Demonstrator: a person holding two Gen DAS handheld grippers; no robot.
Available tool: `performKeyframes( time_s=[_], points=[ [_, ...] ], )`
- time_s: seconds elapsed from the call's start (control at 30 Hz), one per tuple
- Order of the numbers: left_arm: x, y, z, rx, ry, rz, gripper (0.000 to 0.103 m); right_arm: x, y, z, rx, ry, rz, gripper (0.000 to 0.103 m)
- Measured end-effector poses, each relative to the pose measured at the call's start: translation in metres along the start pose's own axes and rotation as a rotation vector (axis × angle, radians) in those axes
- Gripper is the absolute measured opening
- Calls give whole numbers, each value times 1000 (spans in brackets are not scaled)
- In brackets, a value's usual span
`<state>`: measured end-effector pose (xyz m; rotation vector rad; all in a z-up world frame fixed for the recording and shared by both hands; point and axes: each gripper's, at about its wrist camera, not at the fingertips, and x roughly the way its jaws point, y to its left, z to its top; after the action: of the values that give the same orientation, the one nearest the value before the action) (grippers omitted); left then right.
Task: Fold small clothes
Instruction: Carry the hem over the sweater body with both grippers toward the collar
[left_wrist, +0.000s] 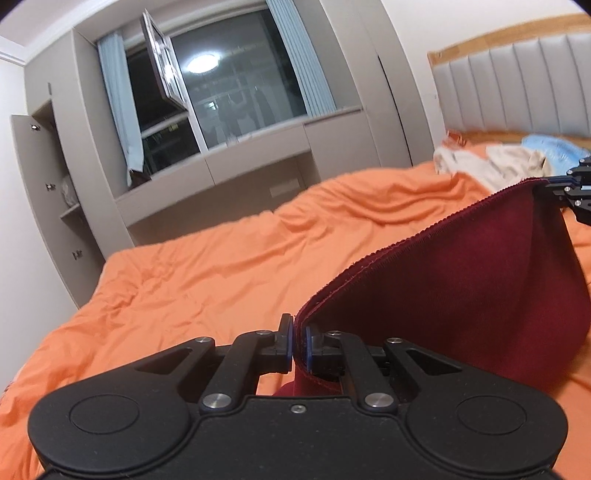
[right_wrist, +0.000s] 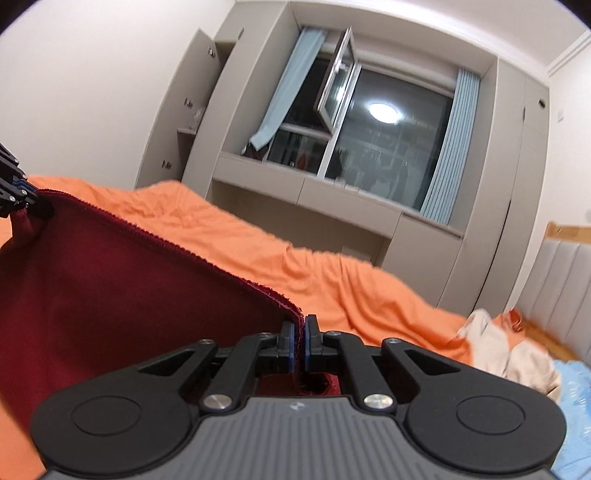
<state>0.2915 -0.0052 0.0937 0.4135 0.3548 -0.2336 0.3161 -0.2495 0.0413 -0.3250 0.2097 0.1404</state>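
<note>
A dark red garment (left_wrist: 461, 280) hangs stretched between my two grippers above the orange bed (left_wrist: 207, 266). My left gripper (left_wrist: 300, 341) is shut on one corner of its hemmed top edge. My right gripper (right_wrist: 300, 343) is shut on the other corner of the same garment (right_wrist: 110, 295). Each gripper shows in the other's view: the right one at the far right of the left wrist view (left_wrist: 554, 182), the left one at the far left of the right wrist view (right_wrist: 26, 194). The cloth sags below the taut edge.
Cream clothes (left_wrist: 513, 162) and a light blue item (left_wrist: 557, 147) lie piled near the grey padded headboard (left_wrist: 517, 88); they also show in the right wrist view (right_wrist: 509, 354). Grey cabinets and a window (left_wrist: 221, 96) stand beyond the bed (right_wrist: 332, 266).
</note>
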Motion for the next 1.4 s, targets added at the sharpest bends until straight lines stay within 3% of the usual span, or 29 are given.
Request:
performKeyframes(
  time_s=[0.33, 0.53, 0.77, 0.93, 1.03, 1.23, 1.3, 1.4],
  points=[
    [127, 7, -25, -24, 166, -28, 7, 107, 4, -47, 5, 158, 53, 6],
    [183, 10, -47, -69, 253, -56, 7, 138, 16, -73, -4, 224, 66, 6],
    [219, 15, -70, -126, 331, -89, 8, 162, 23, -84, -22, 281, 77, 6],
    [230, 28, -79, -234, 366, -127, 13, 166, 25, -87, -25, 287, 67, 7],
    [234, 33, -75, -264, 352, -127, 7, 172, 27, -81, -46, 278, 60, 6],
    [251, 31, -61, -255, 359, -89, 7, 195, 30, -74, -65, 302, 47, 7],
    [260, 33, -64, -281, 388, -96, 9, 202, 30, -78, -55, 330, 52, 7],
    [268, 37, -71, -315, 426, -97, 24, 207, 26, -82, -28, 359, 60, 11]
  ],
)
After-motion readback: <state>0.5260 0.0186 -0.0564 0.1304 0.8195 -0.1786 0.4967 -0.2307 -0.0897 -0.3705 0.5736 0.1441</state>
